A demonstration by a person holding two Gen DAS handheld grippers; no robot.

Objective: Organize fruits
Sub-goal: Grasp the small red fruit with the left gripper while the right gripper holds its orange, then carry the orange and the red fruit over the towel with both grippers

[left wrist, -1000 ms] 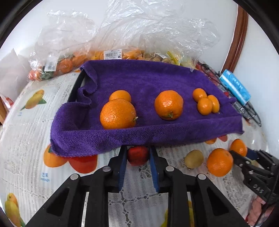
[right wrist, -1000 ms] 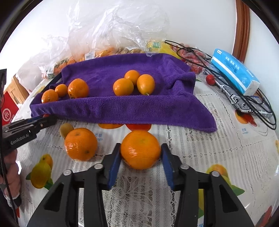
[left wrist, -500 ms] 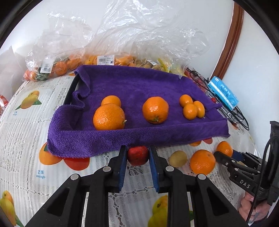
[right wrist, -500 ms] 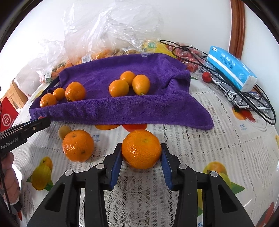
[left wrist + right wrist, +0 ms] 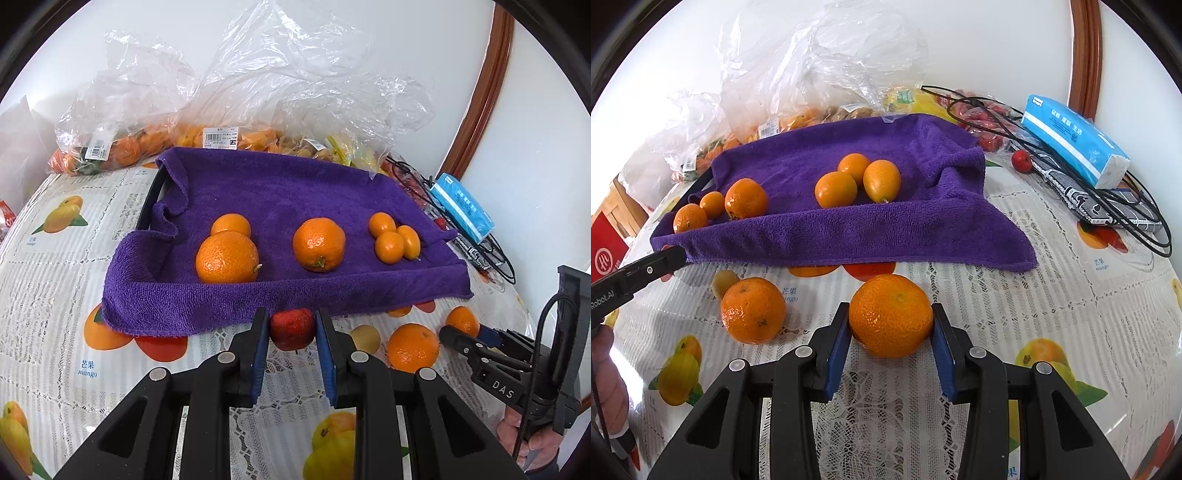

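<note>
A small red fruit (image 5: pixel 291 328) is gripped between the blue pads of the left tool (image 5: pixel 291 334), just in front of the near hem of the purple towel (image 5: pixel 280 192); its kind cannot be told, since its lower part is hidden by the pads. A mandarin (image 5: pixel 890 314) is clamped in the right tool (image 5: pixel 891 332) above the fruit-printed worktop (image 5: pixel 1052 295), and contact with the cloth below cannot be made out. On the towel are seen two large oranges (image 5: pixel 227 256), a smaller one half hidden behind the left one, and three kumquats (image 5: pixel 391 242) pressed together. A black tray rim (image 5: pixel 149 206) shows only at the towel's left edge. A loose orange (image 5: pixel 753 310) and a brownish fruit (image 5: pixel 724 282), partly covered by it, lie between the tools. Bagged fruit (image 5: pixel 221 138) behind is blurred by crumpled plastic.
</note>
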